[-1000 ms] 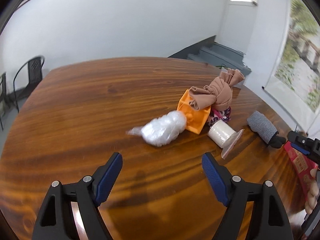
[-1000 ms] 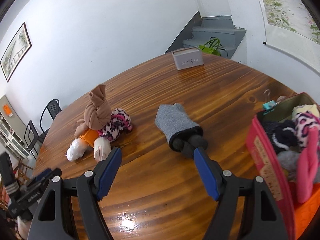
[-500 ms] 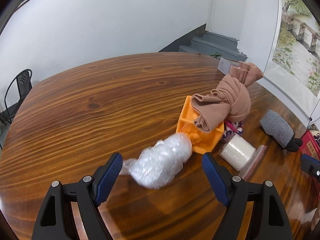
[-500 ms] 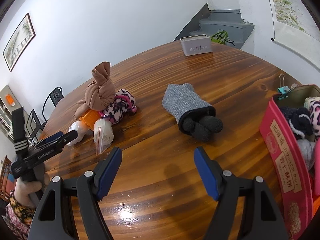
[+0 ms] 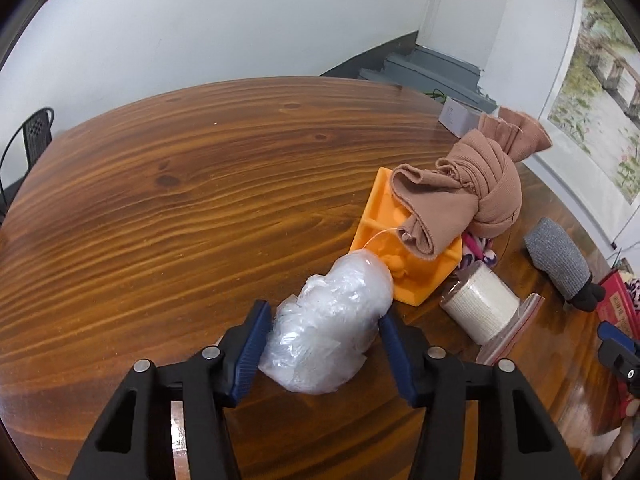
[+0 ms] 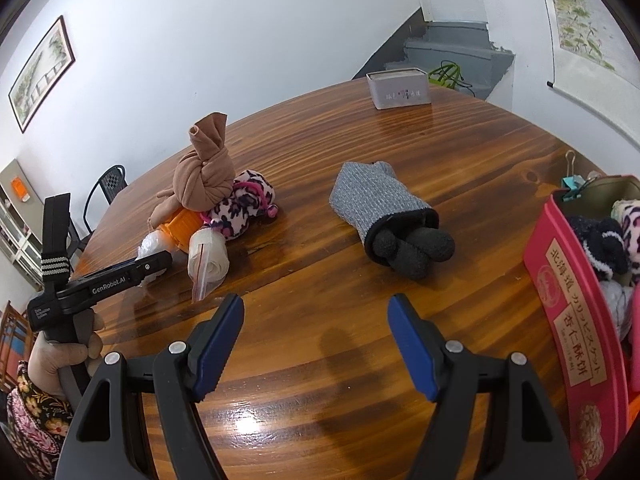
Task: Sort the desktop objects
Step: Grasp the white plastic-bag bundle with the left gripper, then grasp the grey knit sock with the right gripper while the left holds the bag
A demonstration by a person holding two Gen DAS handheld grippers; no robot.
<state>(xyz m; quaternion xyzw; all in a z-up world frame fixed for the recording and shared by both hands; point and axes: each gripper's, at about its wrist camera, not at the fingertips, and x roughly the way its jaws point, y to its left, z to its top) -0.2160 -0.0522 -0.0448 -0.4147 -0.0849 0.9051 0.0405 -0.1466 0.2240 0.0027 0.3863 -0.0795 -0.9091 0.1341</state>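
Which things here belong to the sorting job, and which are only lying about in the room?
Belong to the job:
- crumpled plastic bundle, between the left tool's pads
- tan knotted cloth
- orange tray
- white roll in a bag
- grey sock
- red box, already holding socks
- right tool, open over the table

Just lying about:
- grey tin
- black chair
- framed picture

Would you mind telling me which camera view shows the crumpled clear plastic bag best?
The left wrist view: the crumpled clear plastic bag fills the space between the left tool's blue pads, close up. The right wrist view shows only a small white part of it, mostly hidden behind the left tool.
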